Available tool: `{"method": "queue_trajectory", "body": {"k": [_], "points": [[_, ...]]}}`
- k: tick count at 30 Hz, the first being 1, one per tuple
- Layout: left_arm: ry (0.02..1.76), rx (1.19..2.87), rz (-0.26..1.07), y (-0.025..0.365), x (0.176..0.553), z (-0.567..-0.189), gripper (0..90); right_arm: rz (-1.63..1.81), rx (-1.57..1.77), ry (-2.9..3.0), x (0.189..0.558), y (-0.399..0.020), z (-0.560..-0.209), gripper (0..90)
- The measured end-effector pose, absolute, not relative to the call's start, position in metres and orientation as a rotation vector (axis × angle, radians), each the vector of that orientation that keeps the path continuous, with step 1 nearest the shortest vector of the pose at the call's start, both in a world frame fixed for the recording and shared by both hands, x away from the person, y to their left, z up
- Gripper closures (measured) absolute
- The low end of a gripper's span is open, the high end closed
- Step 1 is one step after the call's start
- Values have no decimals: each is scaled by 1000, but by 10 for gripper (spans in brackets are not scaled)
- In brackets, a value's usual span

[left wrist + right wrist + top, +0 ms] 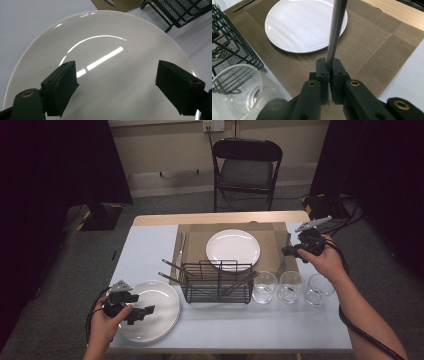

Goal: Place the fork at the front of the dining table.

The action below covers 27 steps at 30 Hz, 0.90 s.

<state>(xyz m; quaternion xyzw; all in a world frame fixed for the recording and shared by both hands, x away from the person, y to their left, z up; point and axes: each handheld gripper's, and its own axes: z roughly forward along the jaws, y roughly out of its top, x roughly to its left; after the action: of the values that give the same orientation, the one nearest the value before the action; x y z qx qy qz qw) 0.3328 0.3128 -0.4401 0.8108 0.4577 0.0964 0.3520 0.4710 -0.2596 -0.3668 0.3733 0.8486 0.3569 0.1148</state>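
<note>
My right gripper is shut on the thin grey metal handle of a utensil; its working end runs out of the top of the right gripper view. It hovers over the right side of the woven brown placemat, beside a white plate. In the high view the right gripper is at the right edge of the placemat. My left gripper is open, its jaws spread wide just above a white plate. That plate lies at the table's front left, under the left gripper.
A black wire rack holding several utensils stands mid-table, in front of the placemat's plate. Three clear glasses line up to its right. A knife lies on the placemat's left edge. A black chair stands beyond the table.
</note>
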Motion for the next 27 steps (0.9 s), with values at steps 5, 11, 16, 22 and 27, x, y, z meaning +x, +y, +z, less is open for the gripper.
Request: {"method": "queue_trajectory", "body": {"k": [5, 11, 16, 22, 27], "points": [[1182, 2105, 251, 312, 333, -441, 170, 1060, 1098, 2481, 471, -259, -370, 861], [1184, 2100, 249, 311, 333, -440, 170, 1064, 1100, 2478, 472, -258, -377, 861], [1181, 2101, 245, 311, 333, -441, 170, 1064, 1113, 2485, 473, -256, -382, 858], [1185, 2103, 247, 311, 333, -441, 170, 1042, 1112, 2499, 475, -253, -390, 856], [1187, 2101, 250, 311, 333, -441, 170, 1043, 1128, 2493, 477, -253, -391, 860]]}}
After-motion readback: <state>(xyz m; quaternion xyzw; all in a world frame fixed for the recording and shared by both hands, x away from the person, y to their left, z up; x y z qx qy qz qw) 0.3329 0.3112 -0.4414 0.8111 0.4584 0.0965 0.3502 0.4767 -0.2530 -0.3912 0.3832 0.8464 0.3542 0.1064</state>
